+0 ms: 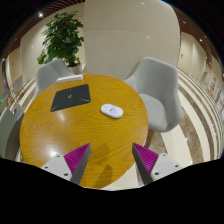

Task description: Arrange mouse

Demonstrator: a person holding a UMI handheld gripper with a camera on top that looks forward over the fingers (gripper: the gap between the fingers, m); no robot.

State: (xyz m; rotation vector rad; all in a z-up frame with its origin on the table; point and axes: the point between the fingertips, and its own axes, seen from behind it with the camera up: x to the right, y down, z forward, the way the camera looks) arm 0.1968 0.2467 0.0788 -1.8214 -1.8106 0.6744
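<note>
A white mouse [112, 110] lies on the round wooden table [60, 130], right of its middle and well beyond my fingers. A dark mouse pad [70, 96] lies flat further back on the left, apart from the mouse. My gripper [112, 160] is open and empty above the table's near edge, with a wide gap between its magenta pads [78, 156]. Nothing stands between the fingers.
A white chair [155, 85] stands at the table's right side and another [55, 74] at the far left. A potted green plant [62, 35] stands behind the far chair. A wall with a rail curves along the right.
</note>
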